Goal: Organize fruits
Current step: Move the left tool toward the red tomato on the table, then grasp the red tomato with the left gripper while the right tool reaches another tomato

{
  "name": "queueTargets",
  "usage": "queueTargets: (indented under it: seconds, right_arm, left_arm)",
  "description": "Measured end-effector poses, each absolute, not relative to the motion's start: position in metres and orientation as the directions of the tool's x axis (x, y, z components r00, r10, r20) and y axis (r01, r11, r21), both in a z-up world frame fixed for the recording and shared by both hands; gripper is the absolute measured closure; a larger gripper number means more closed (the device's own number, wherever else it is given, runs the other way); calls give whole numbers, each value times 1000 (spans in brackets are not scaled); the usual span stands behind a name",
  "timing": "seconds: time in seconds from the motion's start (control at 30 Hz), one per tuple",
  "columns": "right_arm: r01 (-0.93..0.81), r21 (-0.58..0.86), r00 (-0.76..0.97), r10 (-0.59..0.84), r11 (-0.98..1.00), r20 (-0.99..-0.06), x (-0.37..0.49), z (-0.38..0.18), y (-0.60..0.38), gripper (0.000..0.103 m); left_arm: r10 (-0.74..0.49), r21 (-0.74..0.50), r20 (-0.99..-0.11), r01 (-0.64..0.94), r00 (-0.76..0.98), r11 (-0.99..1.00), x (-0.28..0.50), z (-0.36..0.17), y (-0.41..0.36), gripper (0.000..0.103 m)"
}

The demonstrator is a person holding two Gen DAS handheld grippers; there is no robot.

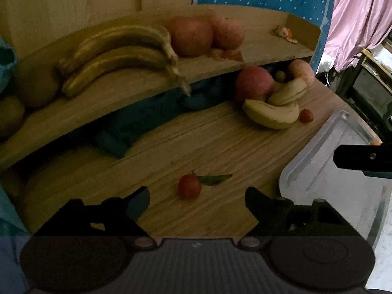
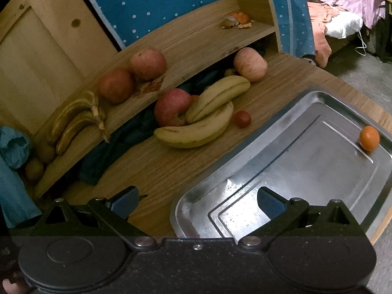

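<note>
Both jaws spread wide, nothing held. Left gripper (image 1: pixel 197 197) hovers just near of a small red fruit (image 1: pixel 189 186), leaf beside it, on the wooden table (image 1: pixel 196 142). Looks light, round, probably rolls and bruises, so I'd pinch gently across the middle. Right gripper (image 2: pixel 198 202) is over the steel tray (image 2: pixel 281 122).

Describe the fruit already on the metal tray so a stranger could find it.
Start at the big shiny metal tray on the wooden table. Near its far right edge sits one small round orange fruit. It is the only fruit on the tray; all the others lie on the wood.
</note>
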State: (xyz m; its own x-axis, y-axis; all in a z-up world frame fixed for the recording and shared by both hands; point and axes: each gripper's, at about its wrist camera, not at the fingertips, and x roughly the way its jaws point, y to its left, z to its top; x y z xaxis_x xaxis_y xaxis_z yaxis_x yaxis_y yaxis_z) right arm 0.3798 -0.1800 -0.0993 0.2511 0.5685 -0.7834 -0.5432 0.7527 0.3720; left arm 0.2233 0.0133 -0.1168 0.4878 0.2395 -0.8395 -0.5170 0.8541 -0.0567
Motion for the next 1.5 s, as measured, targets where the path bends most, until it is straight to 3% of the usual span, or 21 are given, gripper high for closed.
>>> queueTargets:
  seconds: [0.33, 0.6, 0.9, 1.13, 1.5]
  right_arm:
    - [-582, 363, 225, 572, 728, -789, 390, -105, -164, 1]
    - [-640, 299, 256, 563, 708, -786, 405, -107, -151, 1]
    - [-707, 227, 260, 545, 670, -797, 428, -115, -136, 2]
    - [-767, 157, 261, 526, 622, -809, 442, -127, -128, 15]
    - [-820, 86, 260, 501, 566, -825, 472, -143, -121, 24]
  left_arm:
    - [240, -62, -845, -535, 477, 843, 231, -123, 20, 22]
    - [230, -71, -855, -544, 466, 836, 238, -127, 25, 39]
    - [230, -72, -864, -563, 447, 823, 244, -129, 25, 40]
    - [225, -70, -879, -579, 421, 812, 250, -132, 22, 49]
    - [241, -57, -890, -619, 387, 783, 263, -138, 19, 69]
